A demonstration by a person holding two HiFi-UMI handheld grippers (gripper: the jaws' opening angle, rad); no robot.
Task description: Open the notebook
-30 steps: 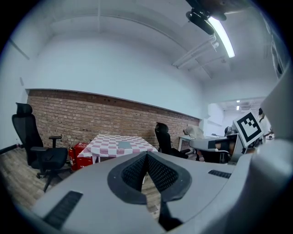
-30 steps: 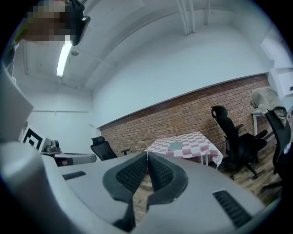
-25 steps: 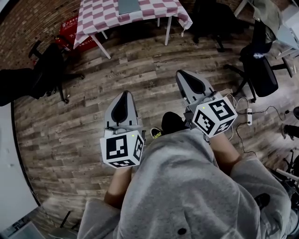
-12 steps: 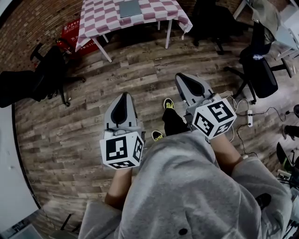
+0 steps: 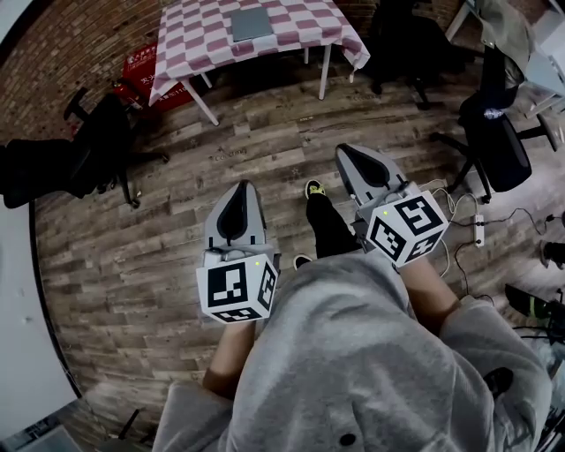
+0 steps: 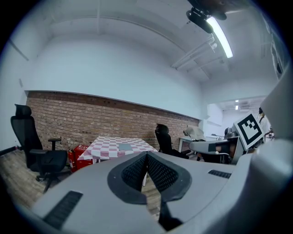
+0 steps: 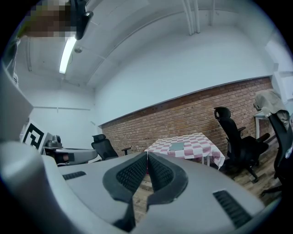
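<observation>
A closed grey notebook (image 5: 252, 24) lies flat on a table with a red-and-white checked cloth (image 5: 199, 40) across the room. The notebook (image 6: 125, 147) shows small and far off in the left gripper view, and the notebook (image 7: 176, 146) likewise in the right gripper view. My left gripper (image 5: 235, 191) is shut and empty, held in front of the person's body over the wooden floor. My right gripper (image 5: 352, 154) is shut and empty too, beside it on the right. Both point toward the table, far short of it.
Black office chairs stand left (image 5: 93, 146) and right (image 5: 490, 132) of the path over the wooden floor (image 5: 132, 247). A red box (image 5: 152, 69) sits under the table's left side. Cables and a power strip (image 5: 481, 225) lie at the right. The person's shoe (image 5: 313, 188) is ahead.
The view has advanced toward the table, which now sits lower in the head view. A foot has stepped forward between the grippers. Both grippers stay shut.
</observation>
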